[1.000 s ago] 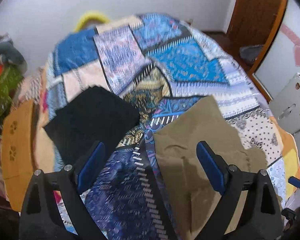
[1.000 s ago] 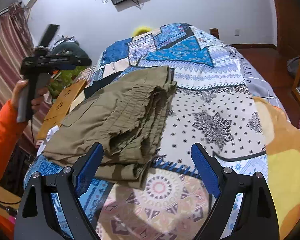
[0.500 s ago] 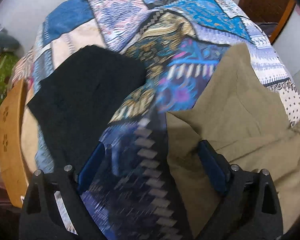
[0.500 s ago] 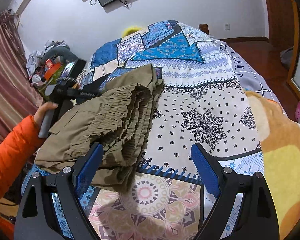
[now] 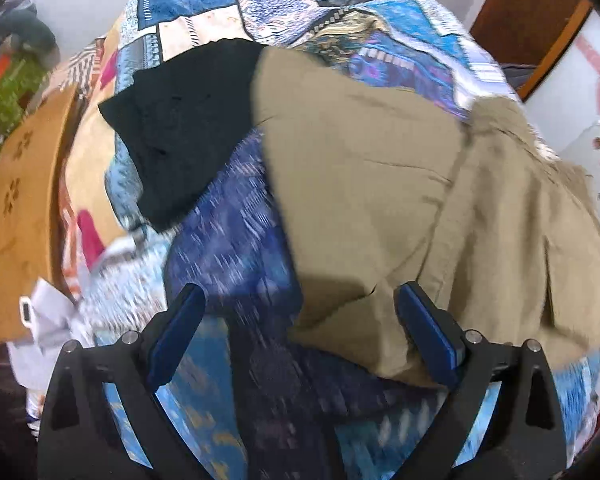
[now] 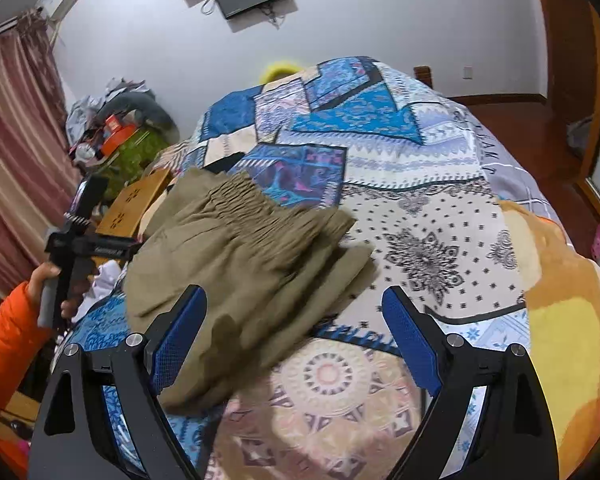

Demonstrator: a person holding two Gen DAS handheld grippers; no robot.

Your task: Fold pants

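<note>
Patchwork bedding (image 6: 440,208) is filling both views; we are seeing the folded khaki pants (image 5: 400,200) lying at centre right, touching a black garment (image 5: 188,120) at upper left. Our left gripper (image 5: 300,332) and right gripper (image 6: 296,328) are hovering spread wide, grasping nothing.

Khaki pants (image 5: 380,184) now against black garment (image 5: 180,128).

The pants (image 5: 400,200) (image 6: 244,272) were olive-khaki, folded into a thick stack of several layers. They lay flat on the bed. The gathered elastic waistband (image 6: 236,200) formed the far edge in the right wrist view. One corner of the stack overlapped a black folded garment (image 5: 188,120) in the left wrist view.
</note>
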